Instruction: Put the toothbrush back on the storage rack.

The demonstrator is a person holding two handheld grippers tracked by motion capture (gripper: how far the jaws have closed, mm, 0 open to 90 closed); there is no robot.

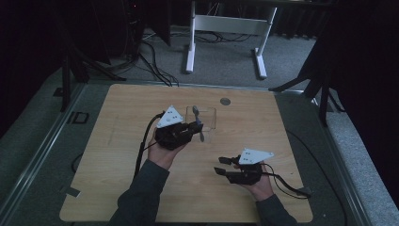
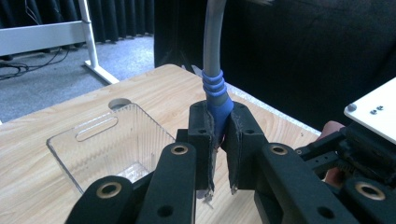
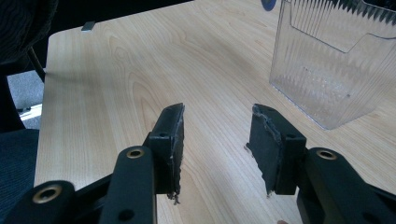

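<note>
Left gripper [image 2: 218,154] clamped on blue-and-grey handled utensil [image 2: 215,88], handle upright between pads, held just beside clear plastic bin [image 2: 100,144], near its rim in high view. Utensil's working end hard to make out. Right gripper [image 3: 217,140] jaws apart, nothing between them, low over bare wooden table [image 1: 263,127] nearer the person, well apart from bin

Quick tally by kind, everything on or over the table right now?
Clear plastic bin: 1
Toothbrush, grey and blue handle, clamped in the left gripper: 1
Grippers, counting the empty right gripper: 2
Total: 4
</note>
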